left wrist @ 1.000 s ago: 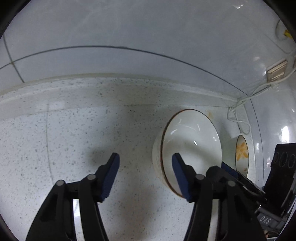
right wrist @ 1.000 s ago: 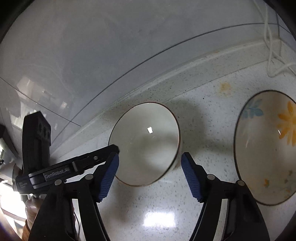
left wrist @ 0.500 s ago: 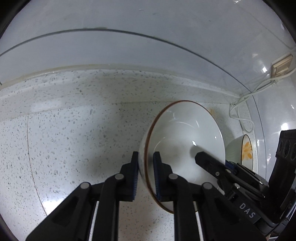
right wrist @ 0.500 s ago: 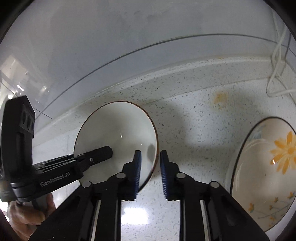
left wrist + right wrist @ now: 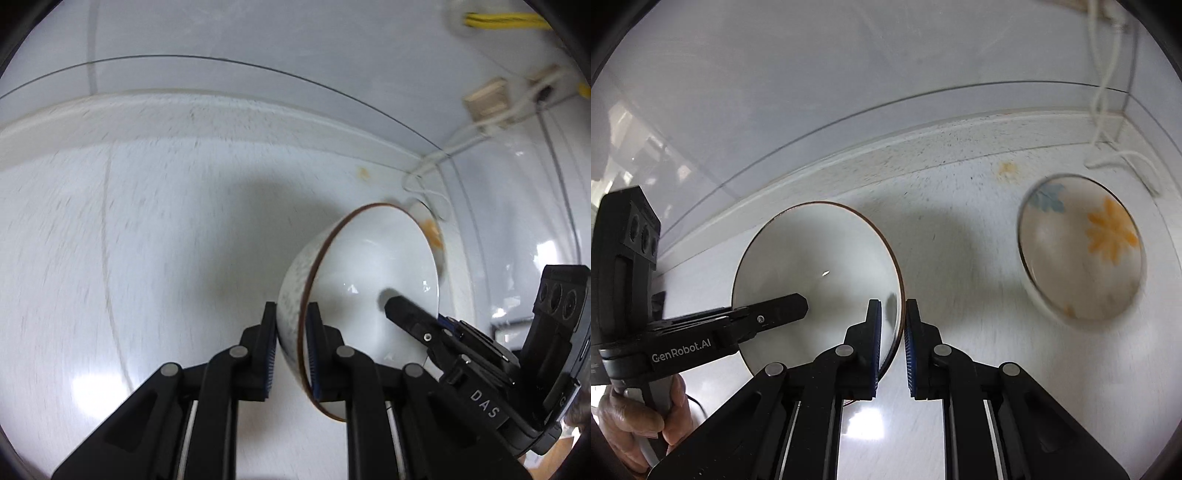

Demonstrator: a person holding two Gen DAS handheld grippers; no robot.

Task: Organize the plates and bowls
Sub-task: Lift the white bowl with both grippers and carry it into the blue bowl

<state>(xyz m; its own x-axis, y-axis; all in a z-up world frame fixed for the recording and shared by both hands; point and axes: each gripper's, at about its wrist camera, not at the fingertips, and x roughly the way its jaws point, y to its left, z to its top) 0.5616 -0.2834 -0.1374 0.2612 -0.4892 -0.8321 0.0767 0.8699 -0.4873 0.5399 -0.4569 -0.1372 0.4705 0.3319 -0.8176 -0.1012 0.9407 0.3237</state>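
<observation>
A white bowl with a brown rim [image 5: 373, 280] is held between both grippers above the speckled counter. My left gripper [image 5: 290, 350] is shut on its left rim, one finger inside and one outside. My right gripper [image 5: 892, 347] is shut on its right rim; the bowl [image 5: 812, 273] fills the left middle of the right wrist view. A second bowl with orange and blue flowers [image 5: 1082, 254] sits on the counter to the right. In the left wrist view only its edge [image 5: 430, 225] shows behind the white bowl.
The speckled counter [image 5: 147, 240] ends at a white tiled wall behind. White cables [image 5: 1115, 155] lie in the back right corner by wall sockets [image 5: 487, 99]. A yellow stain [image 5: 1008, 168] marks the counter near the flowered bowl.
Both grippers closed on the white bowl's rim and have lifted it off the counter. The views are blurred with motion and the flowered bowl looks farther away.
</observation>
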